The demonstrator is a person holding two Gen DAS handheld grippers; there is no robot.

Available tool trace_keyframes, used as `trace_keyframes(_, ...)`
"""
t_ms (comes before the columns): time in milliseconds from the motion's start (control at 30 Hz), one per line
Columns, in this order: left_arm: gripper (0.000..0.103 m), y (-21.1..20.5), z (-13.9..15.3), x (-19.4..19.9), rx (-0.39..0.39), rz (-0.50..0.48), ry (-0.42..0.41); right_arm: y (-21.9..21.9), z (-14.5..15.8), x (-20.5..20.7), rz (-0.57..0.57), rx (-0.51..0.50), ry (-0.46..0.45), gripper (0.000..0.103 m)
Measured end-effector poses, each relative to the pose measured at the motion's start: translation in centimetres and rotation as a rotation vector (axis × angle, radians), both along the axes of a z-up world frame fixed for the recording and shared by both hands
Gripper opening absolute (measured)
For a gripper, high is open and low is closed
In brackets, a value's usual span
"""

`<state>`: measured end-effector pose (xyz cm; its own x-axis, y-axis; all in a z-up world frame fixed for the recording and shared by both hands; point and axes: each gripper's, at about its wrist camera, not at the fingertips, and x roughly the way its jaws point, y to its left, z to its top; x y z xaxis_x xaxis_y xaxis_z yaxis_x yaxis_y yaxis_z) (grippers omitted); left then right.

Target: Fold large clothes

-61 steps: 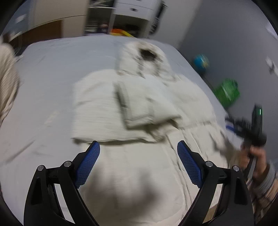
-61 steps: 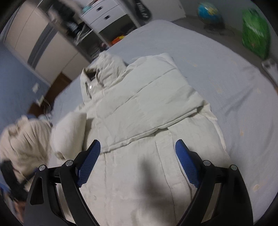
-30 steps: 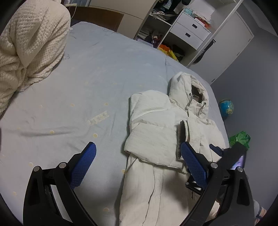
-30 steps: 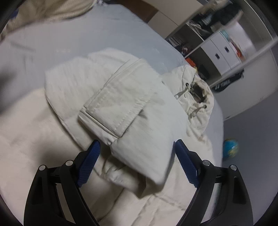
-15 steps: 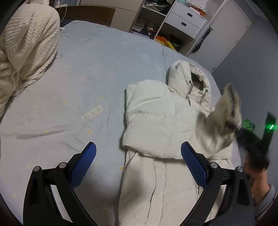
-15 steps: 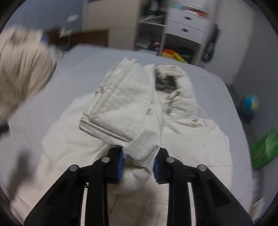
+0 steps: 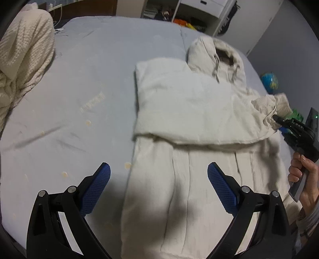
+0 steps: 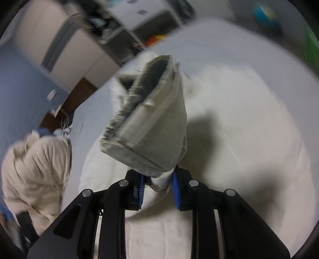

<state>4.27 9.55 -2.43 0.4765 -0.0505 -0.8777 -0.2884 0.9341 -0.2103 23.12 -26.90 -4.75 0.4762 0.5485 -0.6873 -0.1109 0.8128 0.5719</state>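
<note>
A cream hooded padded coat (image 7: pixel 189 111) lies face up on the pale blue bed (image 7: pixel 79 79), hood (image 7: pixel 217 55) at the far end. One sleeve is folded flat across the chest. The other sleeve's cuff (image 8: pixel 151 123) is lifted off the coat at its right side, pinched between the blue pads of my right gripper (image 8: pixel 158 179); the jaws are easing open slightly with the cloth still between them. In the left wrist view the right gripper (image 7: pixel 279 120) shows with a hand on its handle. My left gripper (image 7: pixel 158 169) hangs open over the coat's lower half, holding nothing.
A cream knitted blanket (image 7: pixel 22 59) is heaped at the bed's left side. White drawers and cluttered shelves (image 7: pixel 191 12) stand behind the bed. A globe (image 7: pixel 269 81) and a green bag (image 7: pixel 297 115) sit on the floor to the right.
The right gripper shut on the sleeve cuff that lay on the chest, lifted it and swung it out to the right. The left gripper sank closer to the coat's lower half.
</note>
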Motion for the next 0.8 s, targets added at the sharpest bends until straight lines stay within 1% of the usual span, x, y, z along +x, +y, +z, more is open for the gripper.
trace_keyframes(33, 0.094, -0.5, -0.4, -0.1, 0.011, -0.006, 0.019, -1.2, -1.4, -0.2, -0.024, 0.041, 0.045, 0.024)
trace_keyframes(67, 0.094, -1.0, -0.7, -0.1, 0.018, -0.011, 0.034, -2.4, -2.5, -0.5, -0.051, 0.070, 0.083, 0.028)
trace_keyframes(100, 0.094, -1.2, -0.8, -0.2, 0.022, -0.014, 0.040, -3.5, -3.2, -0.6, -0.073, 0.086, 0.107, 0.029)
trace_keyframes(200, 0.094, -2.1, -1.4, -0.5, 0.036, -0.021, 0.068, -6.1, -4.0, -1.1, -0.104, 0.130, 0.124, 0.031)
trace_keyframes(267, 0.094, -2.6, -1.7, -0.8, 0.029, -0.019, 0.080, -7.9, -3.6, -1.5, -0.123, 0.120, 0.104, 0.031)
trace_keyframes(367, 0.094, -3.2, -1.9, -1.3, 0.026, -0.015, 0.092, -10.2, -3.4, -1.8, -0.146, 0.112, 0.104, 0.031)
trace_keyframes(433, 0.094, -3.9, -1.8, -1.2, 0.029, -0.016, 0.096, -12.1, -2.8, -2.2, -0.163, 0.099, 0.088, 0.031)
trace_keyframes(533, 0.094, -4.8, -1.1, -0.9, 0.033, -0.028, 0.078, -14.8, -1.9, -3.1, -0.184, 0.122, 0.077, 0.032)
trace_keyframes(567, 0.094, -5.2, -0.8, -0.8, 0.032, -0.035, 0.068, -15.6, -1.6, -3.5, -0.189, 0.134, 0.071, 0.034)
trace_keyframes(600, 0.094, -5.6, -0.4, -0.7, 0.028, -0.044, 0.056, -16.2, -1.3, -3.9, -0.192, 0.144, 0.063, 0.039)
trace_keyframes(667, 0.094, -6.4, 0.1, -0.3, 0.022, -0.068, 0.034, -17.0, -0.6, -4.9, -0.197, 0.156, 0.043, 0.043)
trace_keyframes(800, 0.094, -7.6, 0.2, 0.7, 0.012, -0.113, 0.011, -16.2, 0.4, -6.3, -0.145, 0.138, 0.009, 0.045)
